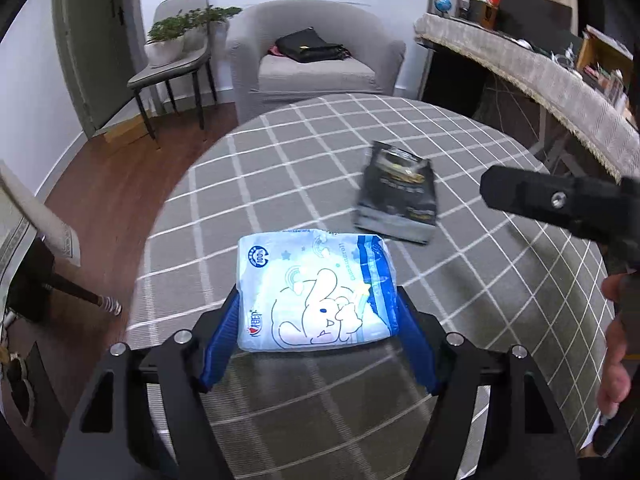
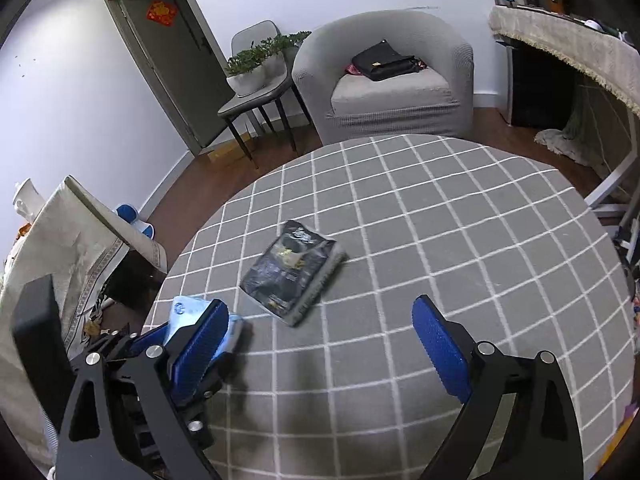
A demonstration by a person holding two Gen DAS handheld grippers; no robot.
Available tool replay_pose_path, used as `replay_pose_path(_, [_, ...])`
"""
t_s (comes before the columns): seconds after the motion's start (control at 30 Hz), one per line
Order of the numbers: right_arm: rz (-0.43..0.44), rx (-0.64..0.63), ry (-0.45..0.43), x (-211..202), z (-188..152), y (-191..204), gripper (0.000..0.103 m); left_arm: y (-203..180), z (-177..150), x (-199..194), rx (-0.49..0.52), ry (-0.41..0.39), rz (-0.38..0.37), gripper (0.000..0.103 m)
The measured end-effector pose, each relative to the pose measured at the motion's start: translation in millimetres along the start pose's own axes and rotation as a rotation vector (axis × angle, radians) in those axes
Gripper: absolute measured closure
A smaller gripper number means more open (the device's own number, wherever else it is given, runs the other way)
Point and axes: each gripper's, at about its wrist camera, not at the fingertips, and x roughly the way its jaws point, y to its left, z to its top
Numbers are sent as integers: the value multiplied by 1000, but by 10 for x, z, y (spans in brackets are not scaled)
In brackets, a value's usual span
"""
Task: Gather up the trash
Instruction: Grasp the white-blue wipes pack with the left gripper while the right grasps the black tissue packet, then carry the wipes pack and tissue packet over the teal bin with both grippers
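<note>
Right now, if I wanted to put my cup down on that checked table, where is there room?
Most of the checked table is bare: the far half toward the grey armchair, and the whole side right of the dark packet. It is crowded near-left, where the left gripper clamps the blue-white pack near the packet.

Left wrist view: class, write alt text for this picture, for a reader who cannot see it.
The left gripper holds a pale blue tissue pack with a cartoon rabbit between its blue fingers, over a round table in a grey checked cloth. A dark snack packet lies flat on the table beyond it, and an armchair stands behind.
</note>
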Motion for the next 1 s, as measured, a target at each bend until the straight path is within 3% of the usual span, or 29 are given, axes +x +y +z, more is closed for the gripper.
replay_pose_path(0.17, [-8, 13, 14, 158, 26, 162, 9, 239, -4, -104, -36, -14, -6, 29])
replay_pose_path(0.5, [-145, -6, 46, 562, 31, 370, 9, 411, -68, -233, -33, -23, -15, 28])
replay_pose_path(0.73, [-170, -52, 65, 820, 65, 562, 10, 598, -81, -308, -73, -20, -36, 28])
replay_pose_path(0.97, [-204, -179, 66, 950, 24, 838, 34, 726, -119, -403, -93, -26, -37, 28])
replay_pose_path(1.0, [-217, -214, 67, 959, 8, 893, 42, 745, -129, -414, -96, -27, -36, 28])
